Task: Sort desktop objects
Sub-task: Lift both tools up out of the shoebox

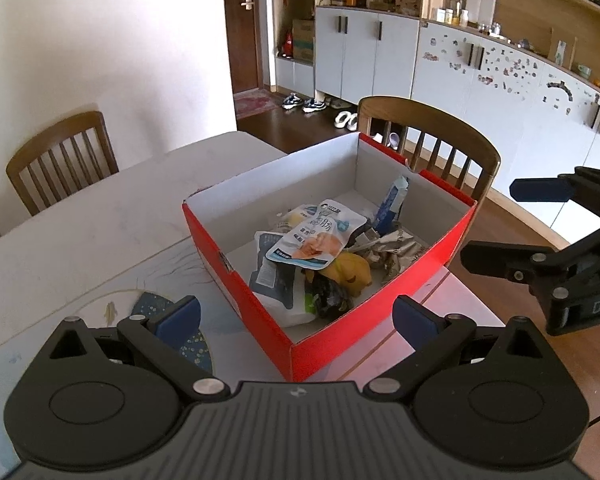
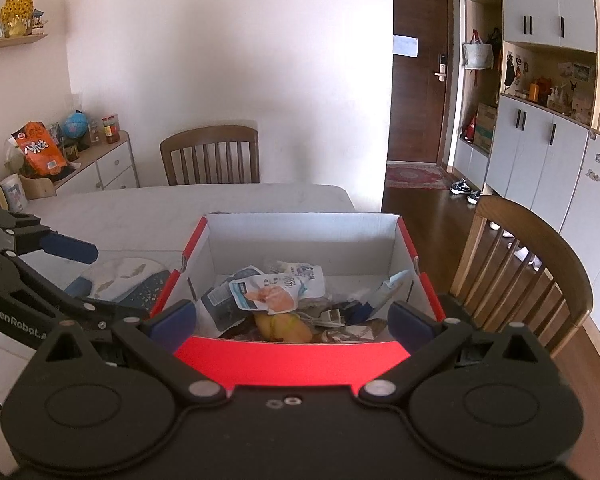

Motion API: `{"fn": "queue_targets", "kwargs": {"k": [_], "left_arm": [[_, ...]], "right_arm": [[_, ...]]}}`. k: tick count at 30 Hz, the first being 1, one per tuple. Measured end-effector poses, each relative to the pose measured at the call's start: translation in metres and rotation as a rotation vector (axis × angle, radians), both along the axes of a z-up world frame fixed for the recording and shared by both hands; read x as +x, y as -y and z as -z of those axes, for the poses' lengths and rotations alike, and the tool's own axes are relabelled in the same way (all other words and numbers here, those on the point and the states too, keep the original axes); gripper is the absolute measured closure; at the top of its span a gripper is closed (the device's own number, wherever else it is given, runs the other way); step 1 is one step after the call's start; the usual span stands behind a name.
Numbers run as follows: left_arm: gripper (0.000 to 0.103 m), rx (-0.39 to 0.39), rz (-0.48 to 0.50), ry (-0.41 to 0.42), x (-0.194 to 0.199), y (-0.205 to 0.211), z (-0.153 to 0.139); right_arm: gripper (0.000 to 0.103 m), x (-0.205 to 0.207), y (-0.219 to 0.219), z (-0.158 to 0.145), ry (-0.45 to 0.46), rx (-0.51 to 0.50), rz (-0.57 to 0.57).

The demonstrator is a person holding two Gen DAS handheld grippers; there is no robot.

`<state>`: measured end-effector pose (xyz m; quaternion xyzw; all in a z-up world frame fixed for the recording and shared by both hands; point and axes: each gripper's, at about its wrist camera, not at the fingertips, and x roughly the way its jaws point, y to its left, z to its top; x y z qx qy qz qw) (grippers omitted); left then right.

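Note:
A red cardboard box [image 1: 420,280] with a white inside stands on the white table [image 1: 100,216]. It holds several wrappers, a white snack pouch [image 1: 320,240], a banana peel [image 1: 352,272] and crumpled paper [image 1: 396,252]. My left gripper [image 1: 296,320] is open and empty, above the box's near corner. My right gripper [image 2: 292,324] is open and empty, over the box's near wall [image 2: 292,356]. The pouch [image 2: 272,292] and the peel [image 2: 284,328] show there too. Each gripper appears in the other's view, the right one [image 1: 496,224] and the left one [image 2: 100,284].
A blue patterned mat [image 1: 156,308] lies on the table left of the box, also in the right wrist view [image 2: 136,284]. Wooden chairs stand at the far side [image 2: 210,156] and right of the box [image 1: 432,140]. A side cabinet [image 2: 100,168] carries snacks and jars.

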<state>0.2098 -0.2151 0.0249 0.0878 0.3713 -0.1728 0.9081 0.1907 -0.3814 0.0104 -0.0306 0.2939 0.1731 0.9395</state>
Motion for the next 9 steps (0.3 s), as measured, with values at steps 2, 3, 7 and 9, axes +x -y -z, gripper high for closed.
{"fn": "queue_targets", "kwargs": {"k": [2,3,7,9], "left_arm": [[0.000,0.007,0.006,0.008,-0.0018,0.0014,-0.0004],[0.000,0.007,0.009,0.007,-0.0022,0.0017,-0.0004],[0.000,0.002,0.006,0.005,-0.0035,0.0017,-0.0012],[0.000,-0.001,0.004,0.003,-0.0040,0.0007,-0.0015]], "right_arm": [[0.000,-0.0003,-0.0004,0.0000,-0.001,0.000,0.001],[0.000,-0.0003,-0.0004,0.0000,-0.001,0.001,0.002],[0.000,-0.0017,-0.0009,0.0006,-0.003,0.006,0.008],[0.000,-0.0021,-0.0010,0.0007,-0.004,0.006,0.009]]}}
